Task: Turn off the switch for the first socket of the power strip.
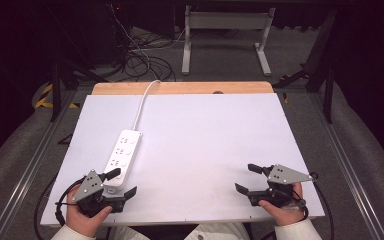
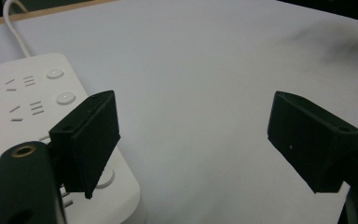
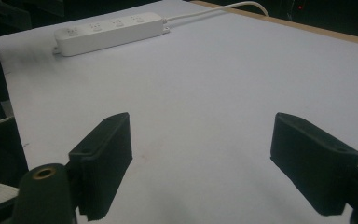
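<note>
Both our claws are spread and empty; the left claw (image 1: 121, 183), just beside the power strip (image 1: 123, 152), could knock it askew on the bench (image 1: 205, 145); the right claw (image 1: 247, 178) sits well apart.

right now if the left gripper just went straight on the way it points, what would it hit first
Probably nothing: the left gripper, jaws open, points across the bare white tabletop. The power strip lies just off to the left of that line, under one jaw, though depth is hard to judge.
</note>
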